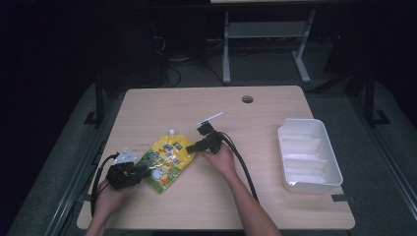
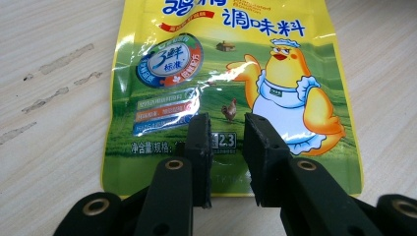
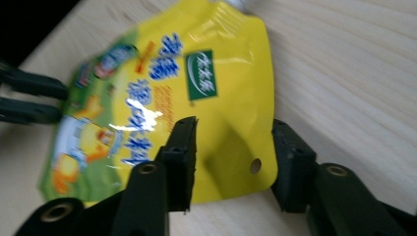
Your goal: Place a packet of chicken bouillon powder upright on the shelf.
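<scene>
A yellow spouted pouch (image 1: 167,160) printed with a cartoon chick lies flat on the wooden table (image 1: 211,206), its white cap (image 1: 172,132) pointing away. My left gripper (image 1: 142,172) is at the pouch's bottom edge. In the left gripper view its jaws (image 2: 227,123) stand a narrow gap apart over the pouch (image 2: 231,73), which shows flat between them. My right gripper (image 1: 194,146) is at the pouch's upper right corner. In the right gripper view its jaws (image 3: 235,125) straddle the punched corner of the pouch (image 3: 216,98), one jaw above the print and the other beside the edge, without pressing.
A white divided tray (image 1: 307,155) stands near the table's right edge. A round cable hole (image 1: 247,99) sits at the back. Black cables trail from both grippers toward the front edge. Beyond the table the floor is dark, with metal desk legs.
</scene>
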`<state>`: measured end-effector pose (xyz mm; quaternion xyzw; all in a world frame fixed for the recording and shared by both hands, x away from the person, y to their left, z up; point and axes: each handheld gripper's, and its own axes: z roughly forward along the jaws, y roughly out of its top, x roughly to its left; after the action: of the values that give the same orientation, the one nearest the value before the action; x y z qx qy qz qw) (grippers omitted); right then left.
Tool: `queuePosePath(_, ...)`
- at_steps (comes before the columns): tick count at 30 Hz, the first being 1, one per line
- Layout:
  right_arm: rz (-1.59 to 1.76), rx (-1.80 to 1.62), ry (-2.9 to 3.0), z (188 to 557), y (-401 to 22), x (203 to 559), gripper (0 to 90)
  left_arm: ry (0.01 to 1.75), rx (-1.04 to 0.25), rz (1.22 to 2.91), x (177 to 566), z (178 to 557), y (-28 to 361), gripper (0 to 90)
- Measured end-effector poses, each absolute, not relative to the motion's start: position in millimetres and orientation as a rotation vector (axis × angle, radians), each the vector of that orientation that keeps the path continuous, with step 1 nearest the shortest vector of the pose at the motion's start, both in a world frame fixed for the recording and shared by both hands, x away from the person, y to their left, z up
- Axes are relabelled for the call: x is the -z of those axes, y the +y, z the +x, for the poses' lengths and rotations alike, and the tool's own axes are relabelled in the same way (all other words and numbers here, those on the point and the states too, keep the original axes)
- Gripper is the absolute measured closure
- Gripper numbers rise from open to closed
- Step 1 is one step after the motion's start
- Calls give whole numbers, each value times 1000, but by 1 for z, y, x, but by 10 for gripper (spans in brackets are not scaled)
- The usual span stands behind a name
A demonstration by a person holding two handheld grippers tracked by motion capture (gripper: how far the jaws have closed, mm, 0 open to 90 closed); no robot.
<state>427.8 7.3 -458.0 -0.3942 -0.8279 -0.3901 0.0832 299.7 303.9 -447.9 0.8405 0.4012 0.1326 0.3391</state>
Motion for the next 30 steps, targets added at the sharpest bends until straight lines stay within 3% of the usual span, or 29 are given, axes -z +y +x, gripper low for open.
queuePosePath(8, -1162, 1164, -2402, 424, 17, 467, 640, 1042, -339, 2185, 448, 300, 304, 713)
queuePosePath(13, -1178, 1197, -2337, 425, 19, 473, 796, 1035, -322, 2176, 449, 300, 305, 693)
queuePosePath(27, -1122, 1344, -2337, 416, 5, 441, 879, 1015, -289, 2053, 439, 299, 313, 564)
queuePosePath(30, -1093, 1382, -2357, 411, 1, 428, 891, 1015, -284, 2034, 438, 298, 314, 496)
